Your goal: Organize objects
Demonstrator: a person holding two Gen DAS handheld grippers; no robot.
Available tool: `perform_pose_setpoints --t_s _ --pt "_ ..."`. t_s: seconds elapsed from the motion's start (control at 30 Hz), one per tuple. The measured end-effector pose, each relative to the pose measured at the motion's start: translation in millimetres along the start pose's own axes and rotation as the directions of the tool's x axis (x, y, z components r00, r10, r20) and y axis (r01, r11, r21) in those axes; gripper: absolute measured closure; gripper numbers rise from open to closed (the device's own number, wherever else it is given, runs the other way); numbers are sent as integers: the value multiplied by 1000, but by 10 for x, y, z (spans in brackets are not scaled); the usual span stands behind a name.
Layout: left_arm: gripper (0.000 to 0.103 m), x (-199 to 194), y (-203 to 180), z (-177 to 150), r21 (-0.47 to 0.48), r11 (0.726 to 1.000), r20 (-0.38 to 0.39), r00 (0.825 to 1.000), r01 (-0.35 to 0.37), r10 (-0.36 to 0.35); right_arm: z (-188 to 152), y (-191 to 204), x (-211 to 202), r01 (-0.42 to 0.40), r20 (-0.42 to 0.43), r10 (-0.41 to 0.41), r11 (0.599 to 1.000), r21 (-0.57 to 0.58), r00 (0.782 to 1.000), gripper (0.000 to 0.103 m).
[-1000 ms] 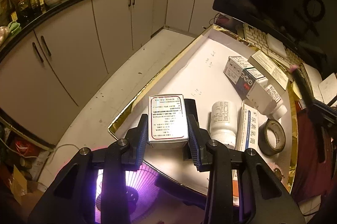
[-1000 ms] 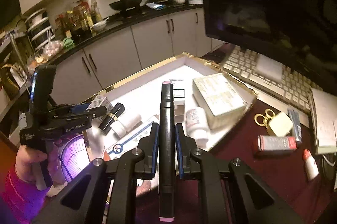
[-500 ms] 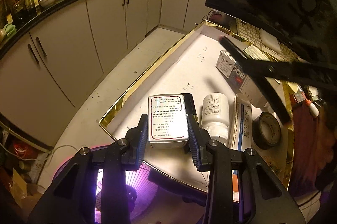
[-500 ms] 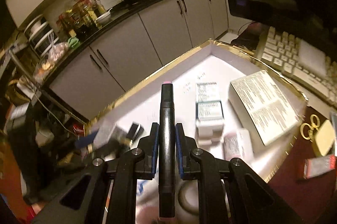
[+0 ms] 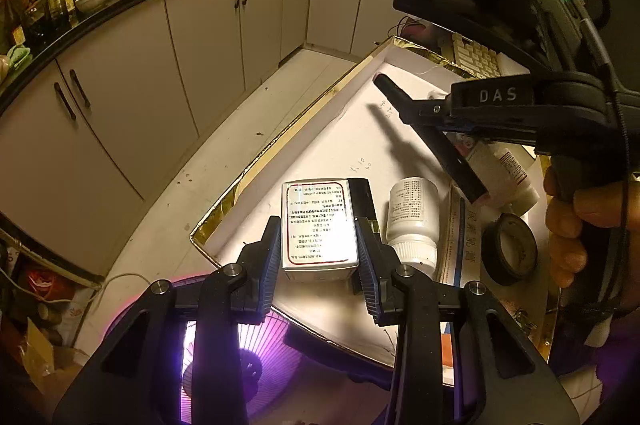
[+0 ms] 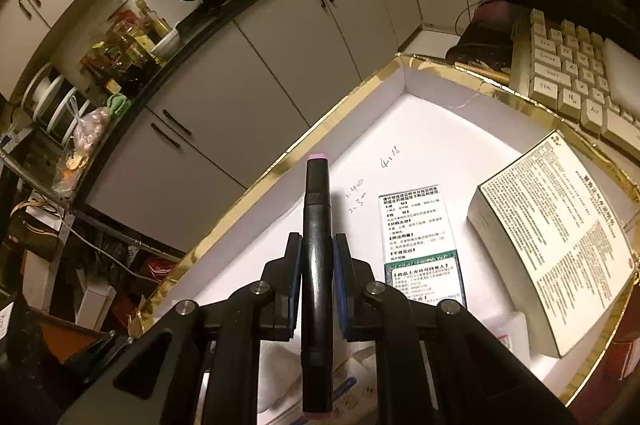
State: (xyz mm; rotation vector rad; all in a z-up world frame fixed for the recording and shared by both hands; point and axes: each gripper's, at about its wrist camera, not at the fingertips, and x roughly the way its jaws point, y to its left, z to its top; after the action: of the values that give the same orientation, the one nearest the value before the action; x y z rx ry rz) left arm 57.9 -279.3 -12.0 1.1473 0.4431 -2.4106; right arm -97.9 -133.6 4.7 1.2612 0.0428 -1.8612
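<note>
I count one white cardboard tray with gold-foil rim, holding two round plastic bottles, one tape roll and several printed cartons. My left tongs stand partly open, pads pressed on one rectangular white box at the tray's near edge. My right tongs are fully closed around one black cylindrical marker, pink-tipped, above the tray.
</note>
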Motion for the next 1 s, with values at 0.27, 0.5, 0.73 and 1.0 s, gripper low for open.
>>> perform_pose_setpoints --t_s 0.27,0.5,0.73,1.0 --pt "68 2 0 -11 -2 1000 0 1000 -5 5 18 -161 -12 49 15 -49 999 16 999 90" --pt "67 -25 7 -15 -11 1000 2 1000 -3 3 -6 -173 -51 75 36 -74 997 -4 997 89" --pt "67 -92 -20 -47 -6 1000 20 1000 -17 17 -56 -89 -146 53 65 -51 998 -38 997 87" --pt "42 -284 -109 -52 -3 1000 85 996 21 -21 -350 11 -745 -17 158 27 997 -70 987 37"
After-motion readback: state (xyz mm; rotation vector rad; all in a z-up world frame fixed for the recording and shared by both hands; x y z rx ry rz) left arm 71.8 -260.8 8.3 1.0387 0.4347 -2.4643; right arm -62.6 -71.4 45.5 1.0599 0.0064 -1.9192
